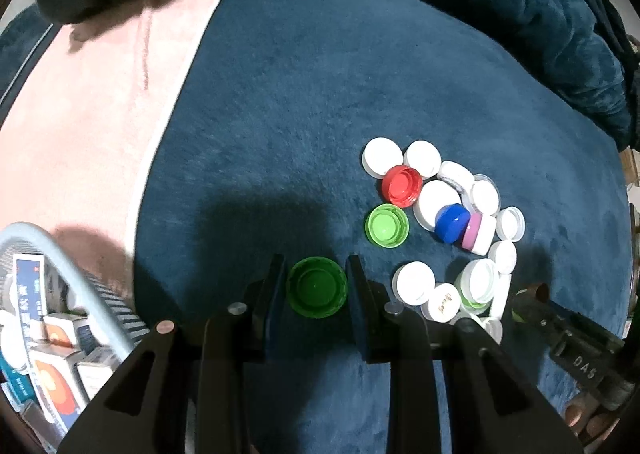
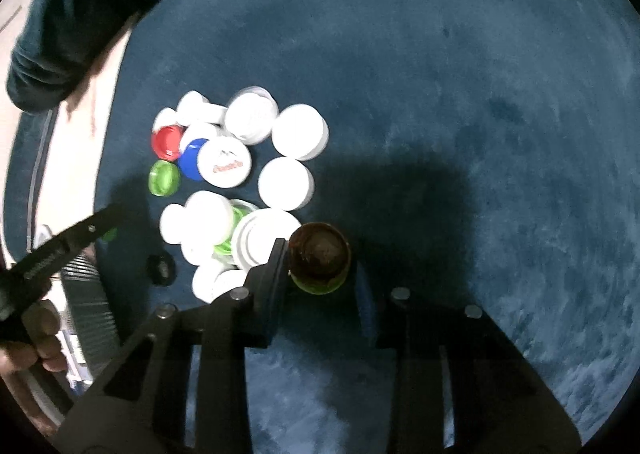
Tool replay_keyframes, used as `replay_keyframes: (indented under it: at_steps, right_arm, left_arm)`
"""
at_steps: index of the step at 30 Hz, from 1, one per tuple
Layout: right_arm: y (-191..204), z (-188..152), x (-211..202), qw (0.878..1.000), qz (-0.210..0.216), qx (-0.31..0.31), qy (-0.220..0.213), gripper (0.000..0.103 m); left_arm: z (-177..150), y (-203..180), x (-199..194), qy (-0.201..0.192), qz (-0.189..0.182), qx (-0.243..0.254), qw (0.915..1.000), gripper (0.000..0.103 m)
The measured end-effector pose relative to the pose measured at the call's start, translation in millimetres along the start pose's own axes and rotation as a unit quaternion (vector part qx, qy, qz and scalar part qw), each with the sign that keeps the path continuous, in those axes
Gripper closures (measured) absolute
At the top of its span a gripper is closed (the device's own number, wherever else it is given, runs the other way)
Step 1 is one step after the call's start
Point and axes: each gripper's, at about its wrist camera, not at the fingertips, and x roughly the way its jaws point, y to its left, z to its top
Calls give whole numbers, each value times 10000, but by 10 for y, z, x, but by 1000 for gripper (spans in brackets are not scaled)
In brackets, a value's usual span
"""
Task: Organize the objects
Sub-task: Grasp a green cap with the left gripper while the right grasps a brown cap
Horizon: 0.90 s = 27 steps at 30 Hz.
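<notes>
Green cap (image 1: pixel 317 287) between down-pointing left hand-held gripper (image 1: pixel 318 274)

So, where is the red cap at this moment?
In the left wrist view the red cap lies open side up on the blue cloth, right of centre, at the pile's left edge, with the light green cap just below it.

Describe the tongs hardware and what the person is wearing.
Both tongs are black. The left tongs have two flat fingers with dark blue pads, triangular cut-out link arms and round silver pivot pins. The right tongs have the same build. From the left view, the right tongs' finger carries white "DAS" lettering. No cables are visible. No glove shows on the hand; any sleeve cannot be told.
</notes>
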Motion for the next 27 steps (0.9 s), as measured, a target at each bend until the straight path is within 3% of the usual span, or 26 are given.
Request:
replay_keyframes:
  at_steps: [11, 15, 20, 27]
  right_arm:
    - [197, -188, -422, 9986, 481, -5, -197, 71]
    - [162, -280, -378, 9991, 399, 128, -1, 71]
    - [-38, -432, -82, 9974, 197, 421, 549, 70]
    - [-113, -461, -206, 9990, 181, 288, 289, 71]
  left_arm:
    - [-296, 104, -558, -343, 233, 51, 9991, 73]
    - [-464, 117, -809, -502, 262, 168, 9983, 73]
    - [-640, 140, -1071, -670, 142, 176, 9975, 73]
    - [-740, 154, -1281, -849, 115, 175, 9962, 73]
